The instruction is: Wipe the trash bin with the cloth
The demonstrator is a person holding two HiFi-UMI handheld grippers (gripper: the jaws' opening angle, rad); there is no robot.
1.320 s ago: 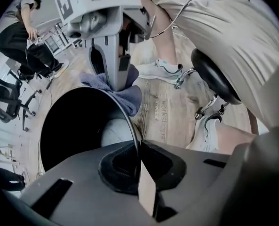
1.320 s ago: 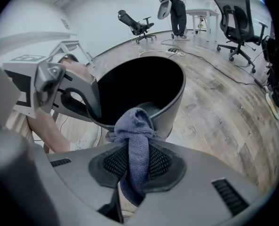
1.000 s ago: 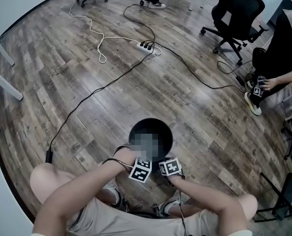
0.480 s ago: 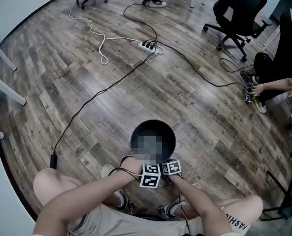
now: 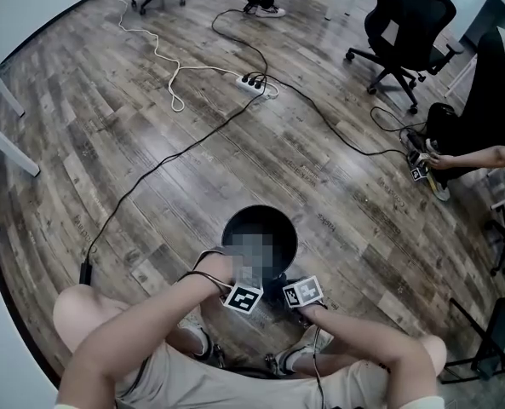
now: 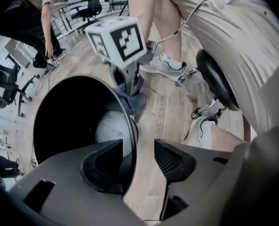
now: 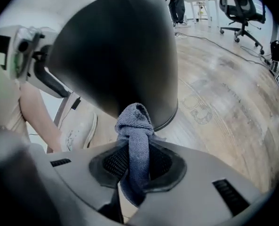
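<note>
Wood floor holds the trash bin, rim between the left gripper's just-opened jaws; right gripper clamps the cloth.

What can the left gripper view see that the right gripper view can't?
Only the left gripper view looks into the trash bin's dark inside. Its rim stands between the left tongs, which have just been opening. Only the right gripper view shows the bin's outer wall and looks straight at the right tongs shut on the blue-grey cloth. Both show the bin, the cloth, a white shoe and the wooden floor.
</note>
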